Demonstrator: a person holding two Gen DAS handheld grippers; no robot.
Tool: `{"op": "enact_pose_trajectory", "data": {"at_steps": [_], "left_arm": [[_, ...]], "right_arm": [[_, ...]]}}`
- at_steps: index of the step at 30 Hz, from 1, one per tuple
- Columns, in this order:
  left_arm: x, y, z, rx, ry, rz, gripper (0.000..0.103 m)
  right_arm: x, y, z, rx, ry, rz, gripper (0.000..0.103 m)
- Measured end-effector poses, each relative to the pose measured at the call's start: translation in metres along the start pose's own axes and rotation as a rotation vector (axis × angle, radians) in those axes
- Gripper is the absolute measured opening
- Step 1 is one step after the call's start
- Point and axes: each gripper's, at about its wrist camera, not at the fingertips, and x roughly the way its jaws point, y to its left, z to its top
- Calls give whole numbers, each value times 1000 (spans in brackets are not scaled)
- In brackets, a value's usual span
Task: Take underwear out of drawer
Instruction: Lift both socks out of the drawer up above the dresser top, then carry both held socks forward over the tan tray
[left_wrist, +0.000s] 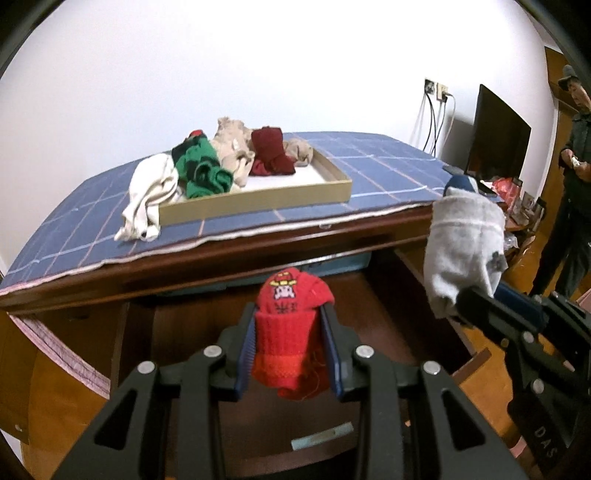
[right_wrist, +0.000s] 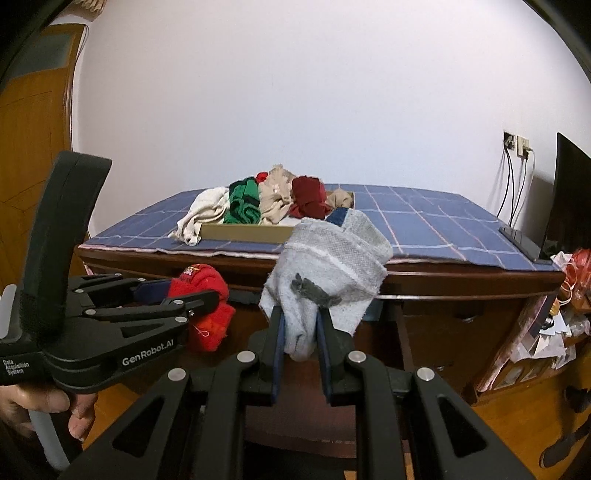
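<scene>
Red knit piece (left_wrist: 291, 332) clamped in our left gripper (left_wrist: 290, 354), grey piece (right_wrist: 325, 273) pinched in our right gripper (right_wrist: 300, 343); both held clear above open drawer (left_wrist: 369, 295), likely bound for cardboard tray (left_wrist: 258, 203).

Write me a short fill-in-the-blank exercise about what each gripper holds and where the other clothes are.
1. The left gripper is clamped on a ____ garment with a cartoon patch.
2. The right gripper is clamped on a ____ garment.
3. The pile with the green piece lies in a shallow ____ on the dresser top.
4. The dresser top is covered by a ____ checked cloth.

Missing words: red; grey; cardboard tray; blue
</scene>
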Motion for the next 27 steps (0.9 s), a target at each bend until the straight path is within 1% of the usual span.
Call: {"op": "enact_pose_trajectory", "data": {"at_steps": [9, 16, 21, 27], "left_arm": [[2, -2, 23, 10, -36, 15, 31], [4, -4, 33, 16, -53, 15, 31], [6, -3, 36, 10, -54, 7, 31], [12, -2, 35, 1, -35, -5, 31]], "right_arm": [[5, -10, 25, -9, -42, -30, 18], [8, -12, 36, -18, -55, -40, 18], [7, -10, 40, -32, -64, -42, 18], [12, -11, 41, -32, -53, -40, 18]]}}
